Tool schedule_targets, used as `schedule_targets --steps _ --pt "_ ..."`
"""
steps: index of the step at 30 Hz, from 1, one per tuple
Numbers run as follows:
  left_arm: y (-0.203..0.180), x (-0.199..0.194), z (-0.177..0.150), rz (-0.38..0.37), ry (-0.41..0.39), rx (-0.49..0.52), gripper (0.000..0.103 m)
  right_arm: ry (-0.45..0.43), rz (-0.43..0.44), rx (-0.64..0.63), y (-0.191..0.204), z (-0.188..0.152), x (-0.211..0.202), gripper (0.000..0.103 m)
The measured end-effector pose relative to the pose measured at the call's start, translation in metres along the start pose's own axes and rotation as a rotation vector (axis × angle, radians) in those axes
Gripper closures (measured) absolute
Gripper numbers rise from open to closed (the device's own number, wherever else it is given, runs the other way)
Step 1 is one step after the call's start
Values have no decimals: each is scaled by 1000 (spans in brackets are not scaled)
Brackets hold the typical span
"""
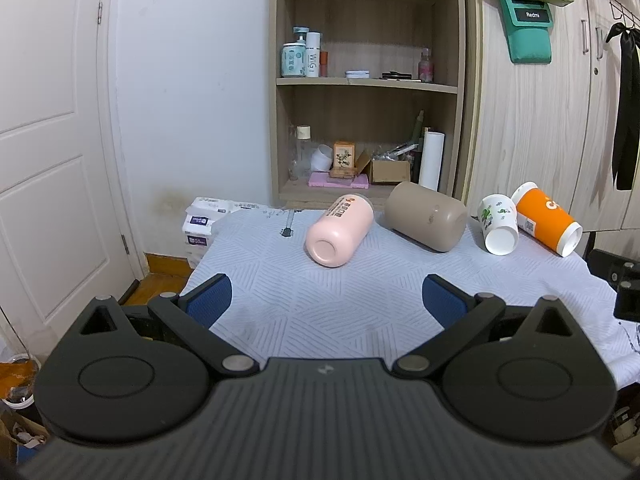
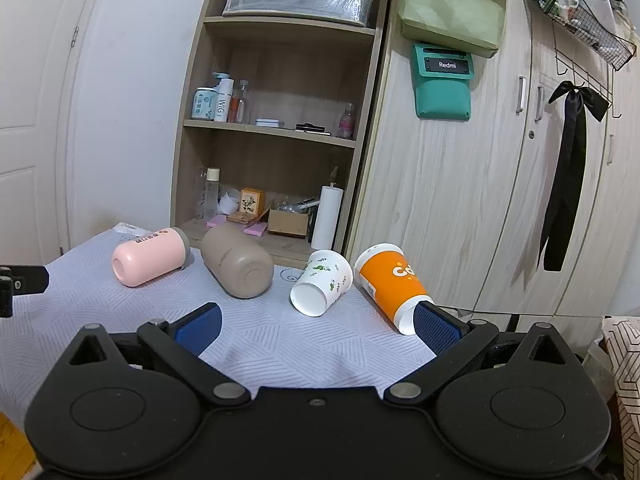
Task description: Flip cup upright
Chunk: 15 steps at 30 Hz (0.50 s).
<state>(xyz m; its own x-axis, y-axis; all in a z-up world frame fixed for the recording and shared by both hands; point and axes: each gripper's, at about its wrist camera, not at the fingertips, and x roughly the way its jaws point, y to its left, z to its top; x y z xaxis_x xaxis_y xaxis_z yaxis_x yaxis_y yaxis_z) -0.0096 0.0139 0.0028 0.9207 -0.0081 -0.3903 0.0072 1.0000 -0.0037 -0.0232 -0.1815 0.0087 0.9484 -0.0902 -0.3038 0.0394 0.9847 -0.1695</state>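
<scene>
Several cups lie on their sides in a row on a pale patterned tablecloth (image 1: 320, 312): a pink cup (image 1: 338, 230), a taupe cup (image 1: 428, 216), a white printed paper cup (image 1: 498, 224) and an orange paper cup (image 1: 546, 218). They also show in the right wrist view: pink cup (image 2: 150, 258), taupe cup (image 2: 236, 260), white cup (image 2: 322, 282), orange cup (image 2: 390, 286). My left gripper (image 1: 326, 300) is open and empty, short of the pink cup. My right gripper (image 2: 316, 328) is open and empty; its right finger (image 2: 434, 326) is beside the orange cup's base.
A wooden shelf unit (image 1: 366, 84) with bottles and boxes stands behind the table. A wardrobe (image 2: 480, 200) stands at the right, a white door (image 1: 52, 140) at the left. Tissue packs (image 1: 202, 224) sit past the table's left corner.
</scene>
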Motion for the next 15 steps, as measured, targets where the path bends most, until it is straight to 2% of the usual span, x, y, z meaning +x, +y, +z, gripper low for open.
schedule_targets --steps 15 --pt "1 -1 -1 -1 -3 0 0 -2 1 -7 3 1 -1 0"
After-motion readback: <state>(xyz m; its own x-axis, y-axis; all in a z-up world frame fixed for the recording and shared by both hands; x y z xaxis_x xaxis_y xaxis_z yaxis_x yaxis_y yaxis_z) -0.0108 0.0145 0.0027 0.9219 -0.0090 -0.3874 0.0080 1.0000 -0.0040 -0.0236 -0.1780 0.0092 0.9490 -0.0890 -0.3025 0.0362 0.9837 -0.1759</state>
